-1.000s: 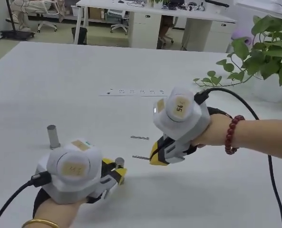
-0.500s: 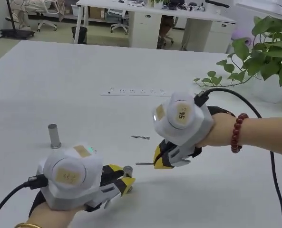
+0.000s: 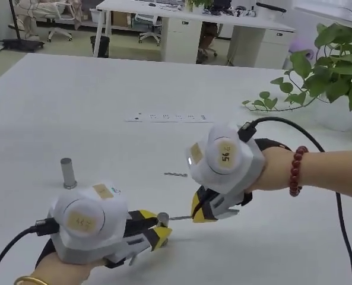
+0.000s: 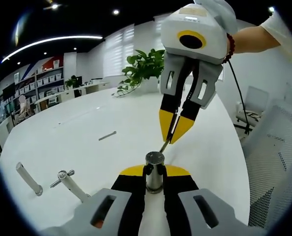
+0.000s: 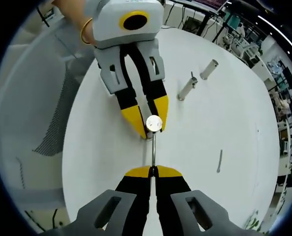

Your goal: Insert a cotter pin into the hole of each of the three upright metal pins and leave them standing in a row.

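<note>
Facing metal pin (image 5: pixel 154 123), cotter pin (image 5: pixel 154 150) horizontal

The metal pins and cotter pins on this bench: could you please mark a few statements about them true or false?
The left gripper is shut on an upright metal pin. True.
The right gripper is open and empty. False: it is shut on a cotter pin.
A spare cotter pin lies on the table. True.
No other pin has a cotter pin yet. False: a second pin already carries one.
</note>
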A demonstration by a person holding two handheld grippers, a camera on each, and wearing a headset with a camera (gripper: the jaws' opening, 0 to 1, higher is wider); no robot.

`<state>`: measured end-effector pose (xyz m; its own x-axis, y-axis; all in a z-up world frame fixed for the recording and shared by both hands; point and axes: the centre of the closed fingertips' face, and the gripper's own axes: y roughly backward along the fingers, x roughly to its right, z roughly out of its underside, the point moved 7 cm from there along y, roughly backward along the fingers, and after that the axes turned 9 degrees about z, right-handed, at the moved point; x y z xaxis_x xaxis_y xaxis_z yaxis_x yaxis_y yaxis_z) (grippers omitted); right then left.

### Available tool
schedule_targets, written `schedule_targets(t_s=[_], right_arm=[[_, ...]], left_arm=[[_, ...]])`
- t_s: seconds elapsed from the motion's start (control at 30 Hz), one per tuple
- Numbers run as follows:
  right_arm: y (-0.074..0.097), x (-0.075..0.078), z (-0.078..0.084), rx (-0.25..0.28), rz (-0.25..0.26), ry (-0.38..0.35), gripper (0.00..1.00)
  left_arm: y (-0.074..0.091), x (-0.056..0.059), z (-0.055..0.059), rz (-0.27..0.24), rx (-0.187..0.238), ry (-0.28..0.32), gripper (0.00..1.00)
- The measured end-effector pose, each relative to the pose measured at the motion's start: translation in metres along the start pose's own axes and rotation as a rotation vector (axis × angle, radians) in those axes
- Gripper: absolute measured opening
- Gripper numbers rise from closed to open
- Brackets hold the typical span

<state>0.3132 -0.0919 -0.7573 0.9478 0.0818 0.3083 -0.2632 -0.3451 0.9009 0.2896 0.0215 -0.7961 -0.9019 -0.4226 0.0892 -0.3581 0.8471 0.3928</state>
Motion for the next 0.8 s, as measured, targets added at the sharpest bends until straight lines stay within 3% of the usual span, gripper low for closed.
schedule_targets(t_s=[0.57, 0.8], right_arm=[[0.001, 0.000, -0.003, 0.001, 0.003, 0.007, 0.03], [-0.001, 0.001, -0.012, 0.013, 0.008, 0.021, 0.03]], left_arm=[[-0.001, 0.000, 0.001, 0.002, 0.015, 0.015, 0.11], [-0.001, -0.001, 0.002, 0.004, 0.030, 0.041, 0.11]])
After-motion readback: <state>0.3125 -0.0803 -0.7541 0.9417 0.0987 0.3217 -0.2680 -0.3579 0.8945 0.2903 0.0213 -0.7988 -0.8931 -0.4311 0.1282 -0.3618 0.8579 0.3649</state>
